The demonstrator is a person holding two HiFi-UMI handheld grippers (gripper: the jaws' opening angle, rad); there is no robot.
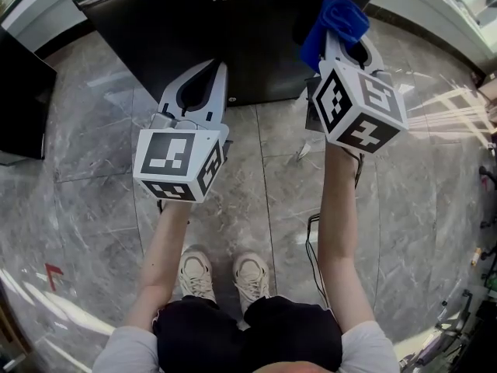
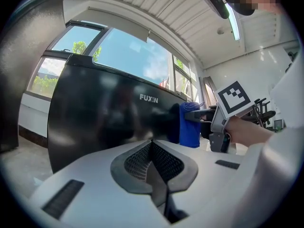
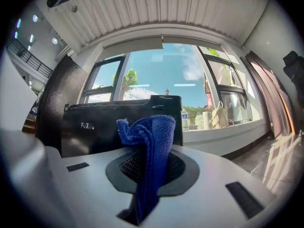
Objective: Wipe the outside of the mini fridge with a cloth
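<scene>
Right tongs (image 1: 342, 43) clamp a blue cloth (image 1: 335, 18) at the black mini fridge (image 1: 178, 37), standing on the marble floor (image 1: 85, 146); contact unclear. Left tongs (image 1: 220, 72) are closed, empty. A cable (image 1: 311, 243) crosses the tiles; the fridge's top is cropped.

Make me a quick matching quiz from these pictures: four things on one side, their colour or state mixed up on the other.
Things:
1. cloth
2. mini fridge
3. left gripper
4. right gripper

Colour or state:
a. shut, nothing between the jaws
b. blue, bunched up
c. shut on the cloth
d. black, glossy

Pairs: 1-b, 2-d, 3-a, 4-c.
</scene>
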